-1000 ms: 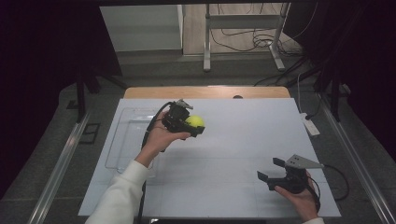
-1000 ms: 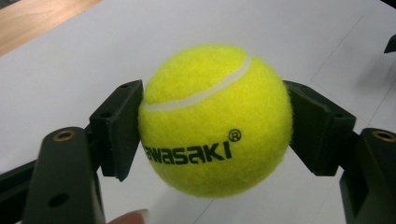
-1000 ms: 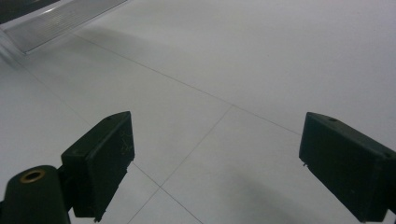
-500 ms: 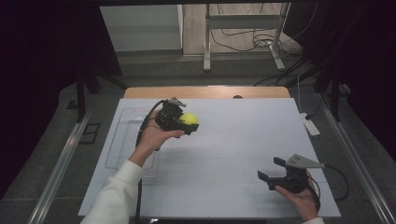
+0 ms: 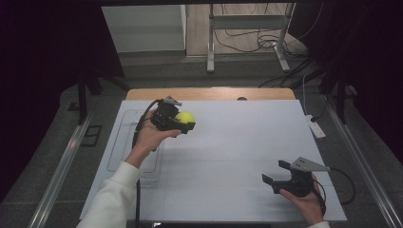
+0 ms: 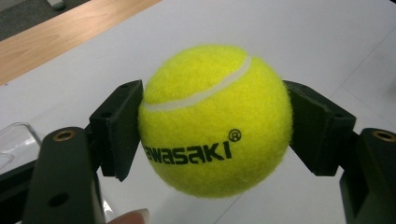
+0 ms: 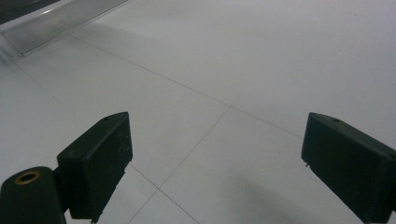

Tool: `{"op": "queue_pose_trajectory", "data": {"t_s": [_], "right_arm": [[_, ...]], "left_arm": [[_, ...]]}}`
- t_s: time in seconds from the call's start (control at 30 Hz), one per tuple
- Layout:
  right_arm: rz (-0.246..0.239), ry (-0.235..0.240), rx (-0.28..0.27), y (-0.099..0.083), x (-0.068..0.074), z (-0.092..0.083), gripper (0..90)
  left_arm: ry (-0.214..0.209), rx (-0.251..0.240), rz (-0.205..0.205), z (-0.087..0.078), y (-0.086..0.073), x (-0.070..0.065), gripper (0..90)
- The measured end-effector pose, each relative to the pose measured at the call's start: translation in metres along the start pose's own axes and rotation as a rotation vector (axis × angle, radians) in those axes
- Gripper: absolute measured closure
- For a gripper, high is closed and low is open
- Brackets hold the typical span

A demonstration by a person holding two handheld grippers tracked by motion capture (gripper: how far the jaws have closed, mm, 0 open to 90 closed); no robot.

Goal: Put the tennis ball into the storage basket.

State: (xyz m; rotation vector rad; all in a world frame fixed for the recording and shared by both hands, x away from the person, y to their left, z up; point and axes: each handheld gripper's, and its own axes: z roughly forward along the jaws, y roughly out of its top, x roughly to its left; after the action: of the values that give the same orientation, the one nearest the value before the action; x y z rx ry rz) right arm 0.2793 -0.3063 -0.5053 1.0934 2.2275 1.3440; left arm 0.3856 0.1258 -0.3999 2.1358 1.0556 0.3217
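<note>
Nearest on the right, the right gripper (image 5: 278, 179) rests with jaws spread, empty. Farther left, the left gripper (image 5: 184, 124) clamps a yellow tennis ball (image 5: 185, 117) above the white table (image 5: 247, 142) (felt compresses): the ball could squirt out and roll away.

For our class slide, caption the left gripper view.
Left gripper clamped on a yellow tennis ball above the white table.

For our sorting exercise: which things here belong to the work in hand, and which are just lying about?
In the job:
- tennis ball, clamped in the left tongs
- clear tray on the table's left

Lying about:
- right tongs, open, holding nothing
- white power strip at the table's right edge
</note>
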Motion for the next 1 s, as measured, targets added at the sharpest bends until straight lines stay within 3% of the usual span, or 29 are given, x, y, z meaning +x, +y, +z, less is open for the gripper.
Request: {"op": "queue_pose_trajectory", "data": {"t_s": [0.47, 1.0], "right_arm": [[0.0, 0.002, 0.001, 0.0, 0.0, 0.0, 9.0], [0.002, 0.0, 0.001, 0.0, -0.001, 0.0, 9.1]], "left_arm": [[0.028, -0.012, -0.031, -0.006, -0.003, 0.014, 26.7], [0.083, -0.039, -0.097, -0.014, -0.009, 0.037, 26.7]]}}
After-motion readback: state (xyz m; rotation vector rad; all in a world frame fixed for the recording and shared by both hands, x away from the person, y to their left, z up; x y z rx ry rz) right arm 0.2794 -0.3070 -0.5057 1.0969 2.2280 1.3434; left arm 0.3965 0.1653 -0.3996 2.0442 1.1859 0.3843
